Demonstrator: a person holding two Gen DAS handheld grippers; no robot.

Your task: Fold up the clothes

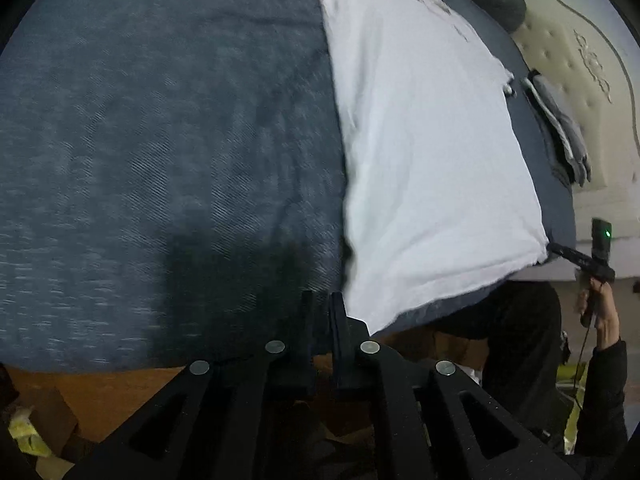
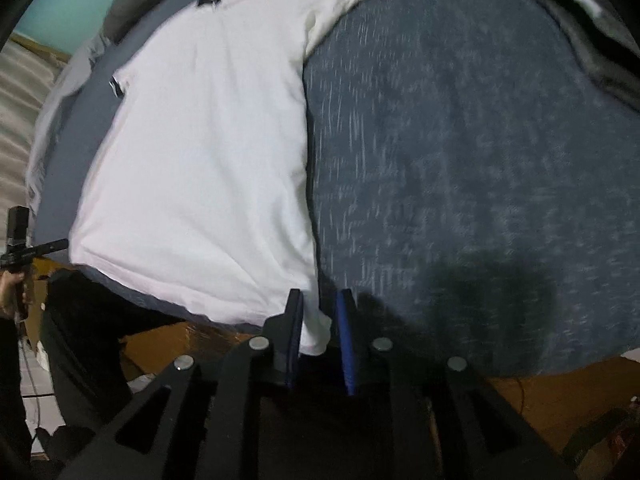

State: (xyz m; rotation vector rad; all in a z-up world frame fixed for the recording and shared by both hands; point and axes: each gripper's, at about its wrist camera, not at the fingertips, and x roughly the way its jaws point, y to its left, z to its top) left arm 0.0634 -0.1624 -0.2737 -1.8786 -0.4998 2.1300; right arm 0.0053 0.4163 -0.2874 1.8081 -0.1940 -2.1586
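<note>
A white polo shirt (image 1: 420,140) with dark collar and cuff trim lies flat on a blue-grey cover (image 1: 160,160). In the left wrist view my left gripper (image 1: 322,296) hovers at the shirt's near hem corner. Its fingers stand a narrow gap apart with only the cover showing between them, and the white edge lies just right of them. In the right wrist view my right gripper (image 2: 320,296) is open at the other hem corner. The shirt (image 2: 208,152) has a small flap hanging between the blue pads, clear of the right pad. Each view shows the other gripper at its corner: right gripper (image 1: 560,249), left gripper (image 2: 60,245).
Grey garments (image 2: 580,12) lie along the far edge of the cover (image 2: 460,140). A folded grey pile (image 1: 560,132) sits beside a cream quilted mattress (image 1: 580,72). The person's dark trousers (image 1: 520,340) stand at the near edge, over a brown floor (image 2: 540,396).
</note>
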